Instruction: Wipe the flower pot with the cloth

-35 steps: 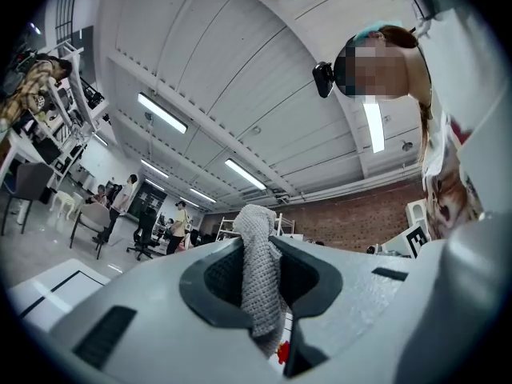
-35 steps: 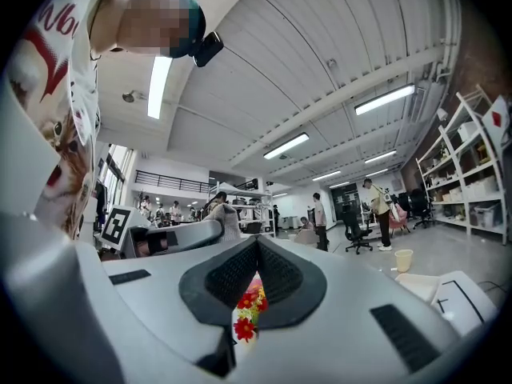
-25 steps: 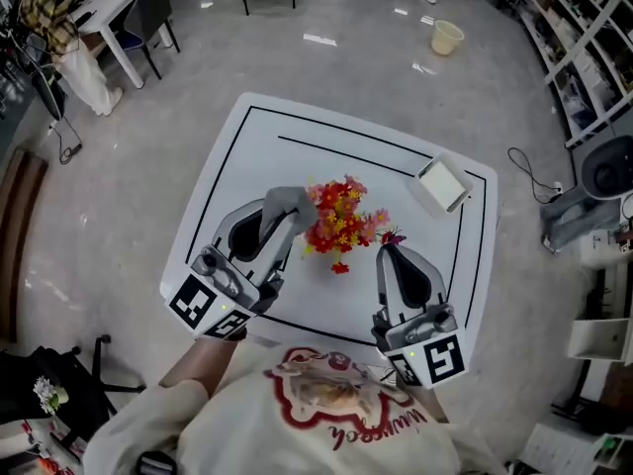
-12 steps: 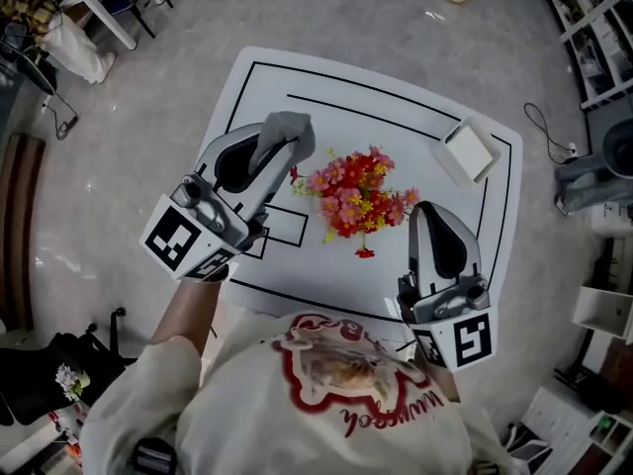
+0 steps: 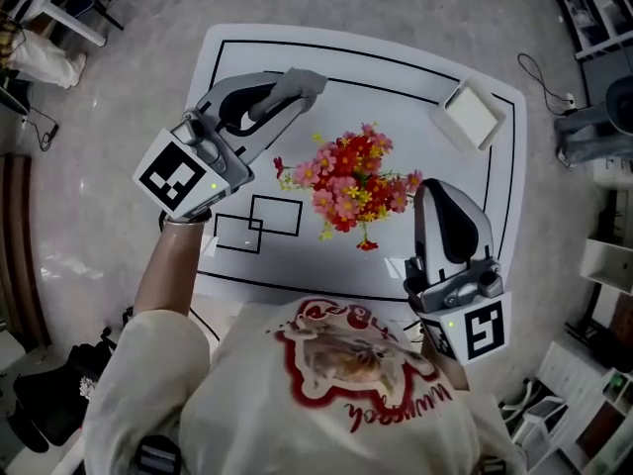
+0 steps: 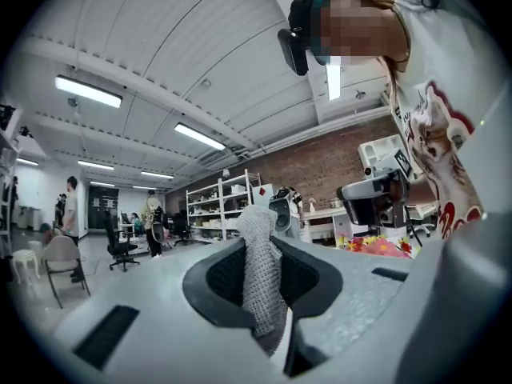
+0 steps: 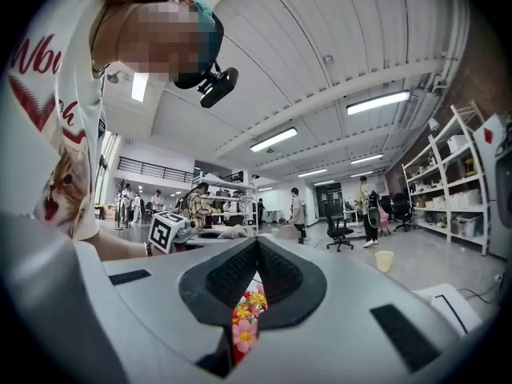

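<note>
Flower pot unseen beneath flowers (image 5: 351,181)

Bright, even indoor light from ceiling strip lamps (image 6: 88,91).
Heavy fisheye bending and dark vignetted corners in both gripper views; dull sheen on the grey floor (image 5: 99,107); faint soft shadows on the white table (image 5: 406,117); near body of the left tool (image 6: 258,242) slightly soft.

Grey cloth (image 6: 262,294): coarse, nubbly knit, matt. The 2 tools, left tongs (image 6: 258,242) and right tongs (image 7: 256,246): smooth matt grey plastic shells, with black finely ribbed pads (image 7: 280,274). White worktop (image 5: 396,77): smooth, faint sheen. Grey floor (image 5: 119,107): polished, glossy, mirroring lamps.
</note>
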The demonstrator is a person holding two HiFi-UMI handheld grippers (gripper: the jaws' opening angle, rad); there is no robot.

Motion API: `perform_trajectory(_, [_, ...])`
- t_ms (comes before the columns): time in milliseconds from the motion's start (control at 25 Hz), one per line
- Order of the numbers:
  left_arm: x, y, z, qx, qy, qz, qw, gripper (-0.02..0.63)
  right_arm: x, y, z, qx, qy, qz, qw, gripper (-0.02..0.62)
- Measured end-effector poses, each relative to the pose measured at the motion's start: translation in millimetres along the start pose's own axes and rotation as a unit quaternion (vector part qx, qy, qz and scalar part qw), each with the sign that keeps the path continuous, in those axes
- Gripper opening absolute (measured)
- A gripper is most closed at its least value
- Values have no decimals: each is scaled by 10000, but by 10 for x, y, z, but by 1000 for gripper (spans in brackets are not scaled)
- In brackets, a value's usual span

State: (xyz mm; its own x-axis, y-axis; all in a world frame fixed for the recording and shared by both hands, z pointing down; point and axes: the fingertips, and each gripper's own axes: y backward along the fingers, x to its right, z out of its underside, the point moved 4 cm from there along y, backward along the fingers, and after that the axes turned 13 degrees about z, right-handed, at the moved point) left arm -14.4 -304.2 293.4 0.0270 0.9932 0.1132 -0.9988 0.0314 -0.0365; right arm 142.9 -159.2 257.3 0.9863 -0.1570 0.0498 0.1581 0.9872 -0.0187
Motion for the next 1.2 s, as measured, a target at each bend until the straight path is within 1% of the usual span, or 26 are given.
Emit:
perform_trajectory(80, [-78, -63, 118, 41, 35, 347, 9994, 57, 27, 7, 16, -33, 61, 64, 10000, -2])
perform_trajectory(160, [-121, -154, 257, -10, 35, 796, 9968, 58, 52, -10, 3, 34, 106, 106, 9999, -2])
perform_trajectory(280, [-138, -305, 487, -261, 99, 1464, 9888, 57, 69, -31, 21, 48, 100, 131, 9999, -2])
perform_trajectory(360, [-116, -402, 654, -300, 291, 1841, 9820, 58, 81, -14, 55, -38, 96, 169, 9998, -2])
perform_trajectory(400, [-108, -441, 744, -328, 392, 1967, 9791, 57, 90, -5, 67, -73, 91, 198, 9997, -2])
perform_trajectory(560, [-91, -545, 1058, -553, 528, 2224, 9719, 58, 130, -2, 112, -155, 36, 303, 9994, -2])
perform_trajectory(680, [-35, -619, 1240, -774, 696, 2594, 9602, 58, 138, -34, 141, -168, -40, 329, 9993, -2])
perform_trajectory(760, [18, -659, 1342, -952, 710, 2788, 9530, 58, 140, -36, 159, -177, -243, 305, 9991, -2])
perform_trajectory(840, [41, -682, 1422, -1029, 741, 2871, 9495, 58, 139, -35, 158, -134, -374, 267, 9989, -2])
perform_trajectory(1040, [111, -714, 1519, -1117, 806, 3133, 9396, 57, 164, -36, 176, -177, -346, 295, 9988, -2])
perform_trajectory(1200, [162, -722, 1566, -1126, 813, 3253, 9353, 57, 148, -45, 184, -217, -309, 303, 9988, -2])
